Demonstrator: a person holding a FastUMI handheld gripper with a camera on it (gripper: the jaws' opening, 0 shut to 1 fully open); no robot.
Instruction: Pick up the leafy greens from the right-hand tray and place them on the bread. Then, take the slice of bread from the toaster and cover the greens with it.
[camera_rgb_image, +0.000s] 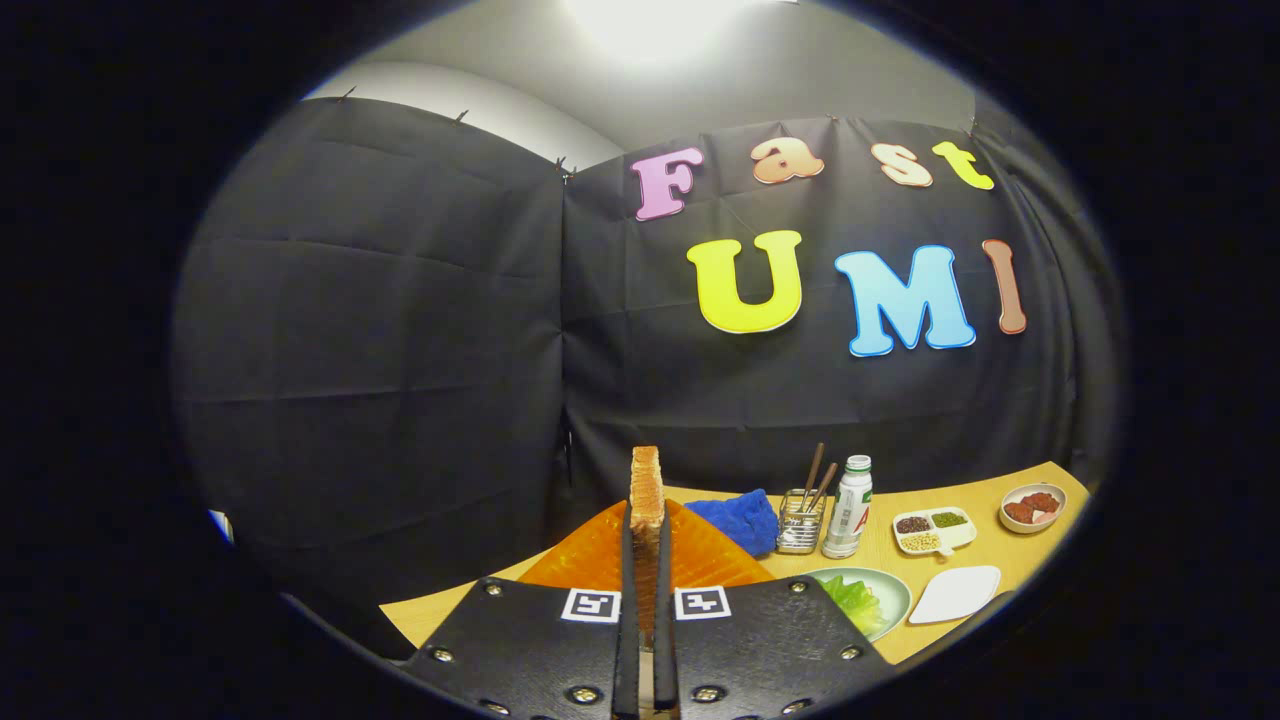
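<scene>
In the gripper view, the tool (645, 560) sits low in the centre of the frame, its two narrow fingers (627, 600) drawn close together and pinching a slice of bread (646, 490) edge-on between them. The slice stands upright, thin and tall, with a porous toasted crust in golden brown, its top rising above the fingertips. Both fingers press on its flat faces. Below them spread the tool's two flat dark plates, dotted with round metal screws, each carrying a small square black-and-white marker.

Behind the bread lies an orange translucent sheet (600, 555) with a ribbed, faceted look, spreading to both sides of the fingers on the pale wooden surface (1000, 545). Just right of it, a crumpled blue cloth (740, 520) sits soft and folded. Further right stands a small wire-mesh holder (800, 525) with brown chopsticks (815, 475) leaning out of it, and touching or just beside that a slim white bottle (848, 510) with a green cap.

To the lower right of the fingers, a round pale green plate (893, 590) holds the leafy greens (855, 600), glossy and ruffled, partly hidden by the tool's right plate. Right of the plate lies a flat white dish (955, 593) with rounded corners. Beyond it, a white divided tray (935, 530) holds dark, green and pale grains in separate compartments, and a small round bowl (1033, 507) at the far right holds reddish pieces. Matte black creased cloth forms the wall across the upper frame.
</scene>
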